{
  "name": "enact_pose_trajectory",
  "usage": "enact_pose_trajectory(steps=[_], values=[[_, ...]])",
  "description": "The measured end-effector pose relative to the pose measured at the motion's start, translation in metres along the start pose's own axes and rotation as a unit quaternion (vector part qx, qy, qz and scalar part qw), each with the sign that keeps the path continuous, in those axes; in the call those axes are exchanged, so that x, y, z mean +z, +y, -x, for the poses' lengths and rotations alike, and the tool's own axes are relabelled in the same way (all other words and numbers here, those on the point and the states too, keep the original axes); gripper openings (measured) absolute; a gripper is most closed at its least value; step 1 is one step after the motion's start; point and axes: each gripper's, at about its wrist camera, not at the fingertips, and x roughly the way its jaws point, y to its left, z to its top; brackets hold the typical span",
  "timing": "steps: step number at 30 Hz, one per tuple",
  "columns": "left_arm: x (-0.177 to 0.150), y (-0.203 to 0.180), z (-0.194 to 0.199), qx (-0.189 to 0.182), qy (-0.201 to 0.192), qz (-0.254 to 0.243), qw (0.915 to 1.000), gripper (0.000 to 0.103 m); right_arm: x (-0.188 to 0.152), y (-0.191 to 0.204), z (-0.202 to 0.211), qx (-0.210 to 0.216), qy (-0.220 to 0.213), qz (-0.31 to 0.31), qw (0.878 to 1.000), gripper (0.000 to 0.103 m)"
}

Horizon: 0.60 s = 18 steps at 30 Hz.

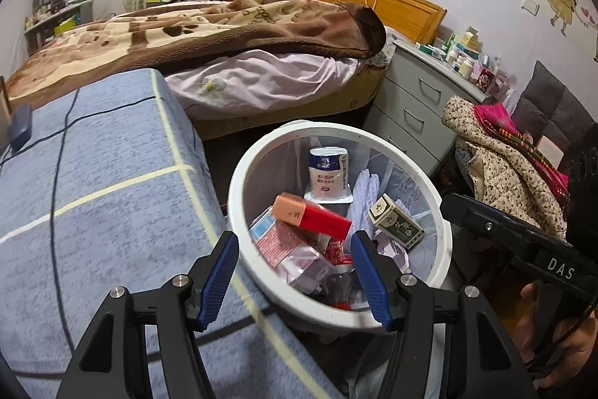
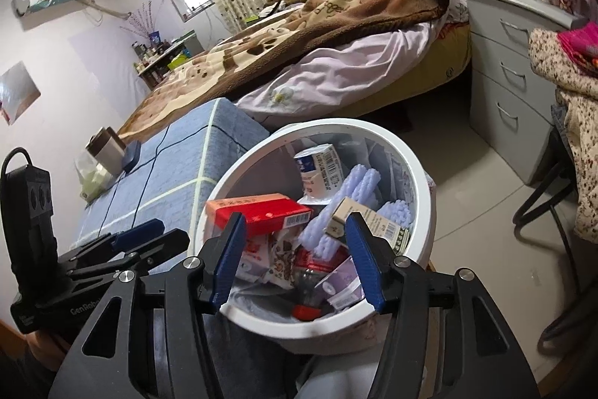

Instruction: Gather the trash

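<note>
A white round trash bin (image 1: pixel 239 197) stands on the floor beside a blue-covered table; it also shows in the right wrist view (image 2: pixel 426 197). It holds a red and orange box (image 1: pixel 310 215) (image 2: pixel 258 212), a milk carton (image 1: pixel 329 171) (image 2: pixel 321 171), a small green box (image 1: pixel 396 221) (image 2: pixel 368 219), foam netting and wrappers. My left gripper (image 1: pixel 295 277) is open and empty just above the bin's near rim. My right gripper (image 2: pixel 295 260) is open and empty over the bin. The left gripper shows at the left in the right wrist view (image 2: pixel 149 238).
The blue-covered table (image 1: pixel 93 182) carries a cable, a dark case (image 2: pixel 130 152) and a cup (image 2: pixel 106 148). A bed with a brown blanket (image 1: pixel 224 28) lies behind. A grey drawer unit (image 1: pixel 415 103) and a chair heaped with clothes (image 1: pixel 501 159) stand at the right.
</note>
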Motion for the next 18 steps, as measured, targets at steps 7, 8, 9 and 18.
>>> enact_pose_trajectory(steps=[7,8,9,18], values=[[-0.018,0.011,0.028,0.028,-0.014,0.013,0.9994,0.062,-0.010,0.025,0.007,0.008,0.002,0.049,0.999,0.057],[-0.022,0.014,0.035,0.038,-0.018,0.015,0.9990,0.062,-0.011,0.028,0.008,0.008,0.001,0.054,0.998,0.057],[-0.024,0.016,0.039,0.044,-0.022,0.017,0.9987,0.062,-0.013,0.031,0.009,0.010,0.001,0.061,0.998,0.057],[-0.056,0.037,0.079,0.106,-0.044,0.030,0.9929,0.062,-0.035,0.065,0.018,0.033,0.006,0.118,0.992,0.057]])
